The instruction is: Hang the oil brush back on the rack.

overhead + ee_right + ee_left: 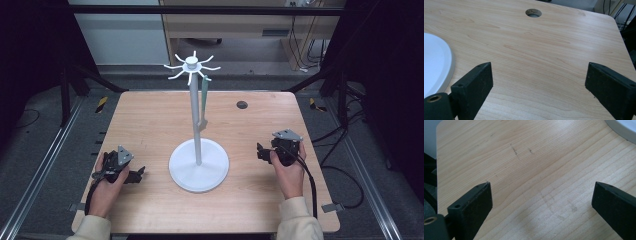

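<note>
text: none legible | labels: none | numbers: none | signs: none

Left gripper (141,173) and right gripper (259,151) both gape, held low.

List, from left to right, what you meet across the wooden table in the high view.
Left black tool → white round-based stand with hook arms → small dark round hole in the tabletop → right black tool.

White stand (198,150) — pale green utensil (203,102) hanging; light wood-grain table (150,125); black hand-held gripper jaws.
</note>
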Demonstrator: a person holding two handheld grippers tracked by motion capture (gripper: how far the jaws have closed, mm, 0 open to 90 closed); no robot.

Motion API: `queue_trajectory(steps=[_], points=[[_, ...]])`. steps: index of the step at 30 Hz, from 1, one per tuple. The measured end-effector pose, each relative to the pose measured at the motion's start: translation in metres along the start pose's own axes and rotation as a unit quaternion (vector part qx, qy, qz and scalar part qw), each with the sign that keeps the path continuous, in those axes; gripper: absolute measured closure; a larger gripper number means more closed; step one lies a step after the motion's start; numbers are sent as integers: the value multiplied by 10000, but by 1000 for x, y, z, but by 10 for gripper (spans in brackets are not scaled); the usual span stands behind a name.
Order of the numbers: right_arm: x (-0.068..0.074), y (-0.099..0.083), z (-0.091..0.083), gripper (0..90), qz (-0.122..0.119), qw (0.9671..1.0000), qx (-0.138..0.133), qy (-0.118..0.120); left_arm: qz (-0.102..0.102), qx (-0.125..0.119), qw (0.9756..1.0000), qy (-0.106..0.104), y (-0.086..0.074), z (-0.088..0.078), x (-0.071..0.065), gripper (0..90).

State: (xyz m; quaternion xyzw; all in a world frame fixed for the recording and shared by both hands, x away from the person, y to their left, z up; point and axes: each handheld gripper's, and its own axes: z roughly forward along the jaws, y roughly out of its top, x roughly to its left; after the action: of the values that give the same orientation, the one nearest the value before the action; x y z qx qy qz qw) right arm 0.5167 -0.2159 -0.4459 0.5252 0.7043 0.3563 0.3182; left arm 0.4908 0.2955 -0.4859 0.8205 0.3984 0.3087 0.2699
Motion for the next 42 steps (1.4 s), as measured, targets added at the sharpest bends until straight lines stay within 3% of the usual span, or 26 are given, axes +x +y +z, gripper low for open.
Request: queue_trajectory(steps=[9,12,23,31,42], points=[[3,-7,7,86,-158,9999,-18,-63,-9,-44,10000,14,0,-1,1,26],[1,-9,8,86,-48,10000,-53,9,-7,-46,10000,9,0,-1,1,26],[6,-15,18,91,-158,9996,92,195,-63,-79,9999,-7,0,-1,1,27],[15,-19,23,95,-261,9990,45,346,-29,-56,10000,-1,0,-1,1,27],[22,-21,26,111,-219,9982,-102,554,-36,-66,10000,-2,0,-1,1,27]])
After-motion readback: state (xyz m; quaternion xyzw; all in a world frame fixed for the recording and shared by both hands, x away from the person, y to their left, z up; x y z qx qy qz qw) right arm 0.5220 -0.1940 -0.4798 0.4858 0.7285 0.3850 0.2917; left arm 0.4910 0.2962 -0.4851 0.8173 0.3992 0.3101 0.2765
